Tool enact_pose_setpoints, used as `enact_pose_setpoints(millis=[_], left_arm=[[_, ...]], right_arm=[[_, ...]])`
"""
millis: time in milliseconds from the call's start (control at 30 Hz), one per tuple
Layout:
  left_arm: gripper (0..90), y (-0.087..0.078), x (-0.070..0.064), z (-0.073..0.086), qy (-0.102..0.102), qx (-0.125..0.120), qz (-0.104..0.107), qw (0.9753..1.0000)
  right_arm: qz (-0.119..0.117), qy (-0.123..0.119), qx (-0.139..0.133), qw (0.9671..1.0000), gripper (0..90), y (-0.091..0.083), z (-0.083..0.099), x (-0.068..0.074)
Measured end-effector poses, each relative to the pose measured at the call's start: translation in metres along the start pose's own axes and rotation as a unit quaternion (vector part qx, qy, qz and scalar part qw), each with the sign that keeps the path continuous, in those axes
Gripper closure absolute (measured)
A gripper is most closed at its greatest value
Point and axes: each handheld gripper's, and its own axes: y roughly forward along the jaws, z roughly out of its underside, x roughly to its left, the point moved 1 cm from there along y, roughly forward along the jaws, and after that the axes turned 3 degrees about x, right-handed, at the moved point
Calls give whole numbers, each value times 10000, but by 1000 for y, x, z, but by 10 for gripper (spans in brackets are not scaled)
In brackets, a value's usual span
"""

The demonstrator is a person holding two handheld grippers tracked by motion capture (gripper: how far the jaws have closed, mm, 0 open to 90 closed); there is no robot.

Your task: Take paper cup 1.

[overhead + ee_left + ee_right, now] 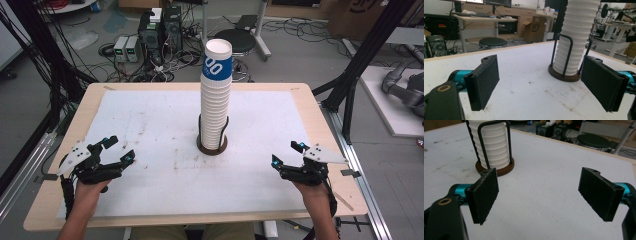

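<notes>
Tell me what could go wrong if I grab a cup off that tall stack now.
The cup stack rises far above the wire holder, so a sideways pull may tip it. Nested cups may lift together. Both the left hand-held gripper and right hand-held gripper sit open, far from the stack.

Tall stack of white paper cups (pixel 216 100), upright in a wire-framed round holder (pixel 212 145), mid-table
</notes>
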Motion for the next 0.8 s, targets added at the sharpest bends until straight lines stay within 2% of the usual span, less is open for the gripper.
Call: enact_pose_setpoints(millis=[267,400,500,567,733,800], left_arm=[[153,5,-1,0,-79,-11,24,10000],[149,9,-1,0,-194,-52,-66,9998],[149,11,-2,0,-182,-24,-154,9997],[152,11,-3,2,-158,-49,-46,9999],[152,9,-2,3,-41,-84,45,9999],[152,8,-2,3,-62,20,60,10000]], right_arm=[[-19,42,3,10000,168,-1,2,-1],[-51,58,-26,10000,168,-1,2,-4],[-58,59,-69,9999,168,-1,1,-6],[-109,132,-108,9998,168,-3,0,-6],[-189,188,-159,9995,168,-5,-10,-4],[-280,185,-194,9992,168,-6,-16,-2]])
